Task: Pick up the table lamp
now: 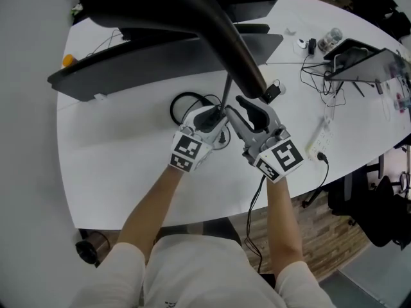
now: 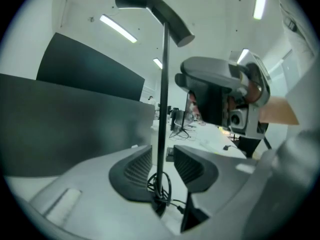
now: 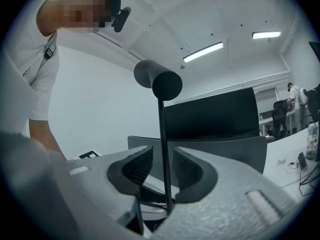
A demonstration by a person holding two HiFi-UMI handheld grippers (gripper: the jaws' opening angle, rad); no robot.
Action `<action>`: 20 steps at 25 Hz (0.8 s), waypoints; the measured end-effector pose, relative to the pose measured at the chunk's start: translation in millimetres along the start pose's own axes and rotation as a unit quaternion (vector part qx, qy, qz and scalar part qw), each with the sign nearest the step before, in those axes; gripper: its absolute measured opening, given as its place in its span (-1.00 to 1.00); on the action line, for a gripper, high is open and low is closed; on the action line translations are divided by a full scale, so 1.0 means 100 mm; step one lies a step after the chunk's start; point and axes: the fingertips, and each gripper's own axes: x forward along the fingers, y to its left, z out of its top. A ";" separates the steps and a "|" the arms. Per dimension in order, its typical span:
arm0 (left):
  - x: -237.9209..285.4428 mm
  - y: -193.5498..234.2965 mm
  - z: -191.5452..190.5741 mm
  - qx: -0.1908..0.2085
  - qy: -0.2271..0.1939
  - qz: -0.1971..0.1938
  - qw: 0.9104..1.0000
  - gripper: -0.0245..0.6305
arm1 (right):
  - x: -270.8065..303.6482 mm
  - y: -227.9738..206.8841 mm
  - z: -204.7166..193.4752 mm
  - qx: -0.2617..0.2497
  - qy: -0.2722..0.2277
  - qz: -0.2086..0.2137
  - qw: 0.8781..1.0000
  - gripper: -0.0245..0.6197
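On table (image 1: pixel 115 153) | table lamp (image 1: pixel 231 50): thin black stem (image 2: pixel 161 84) | left gripper (image 2: pixel 160 153), right gripper (image 3: pixel 163 151): jaws open astride

The left gripper (image 1: pixel 215 117) largely hides the base of the table lamp (image 1: pixel 226 90), its head cropped above.

A white table (image 1: pixel 115 165) with a curved front edge is seen from above. Along its far side, dark monitors (image 1: pixel 160 59) are stood, and a small orange object (image 1: pixel 68 60) is seen at the left edge beside them. Near the middle, the table lamp (image 1: pixel 225 92) is set upright, with a black cable (image 1: pixel 183 101) coiled just beside its foot. To the right — well apart from the lamp — a white power strip (image 1: pixel 319 140), a laptop (image 1: pixel 359 59) on a raised stand, a clear jar (image 1: pixel 331 39) and loose black leads (image 1: pixel 321 76) are laid out.
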 end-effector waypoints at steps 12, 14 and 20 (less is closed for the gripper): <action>0.17 0.05 -0.16 0.000 -0.007 -0.001 1.000 -0.58 | 0.18 -0.06 0.07 -0.029 -0.015 0.030 0.999 -0.54; 0.19 0.05 -0.22 0.004 -0.006 0.000 1.000 -0.59 | 0.19 -0.06 0.10 -0.029 -0.020 0.037 0.999 -0.54; 0.25 0.04 -0.34 0.010 -0.003 0.003 1.000 -0.73 | 0.23 -0.06 0.17 -0.023 -0.037 0.053 0.998 -0.54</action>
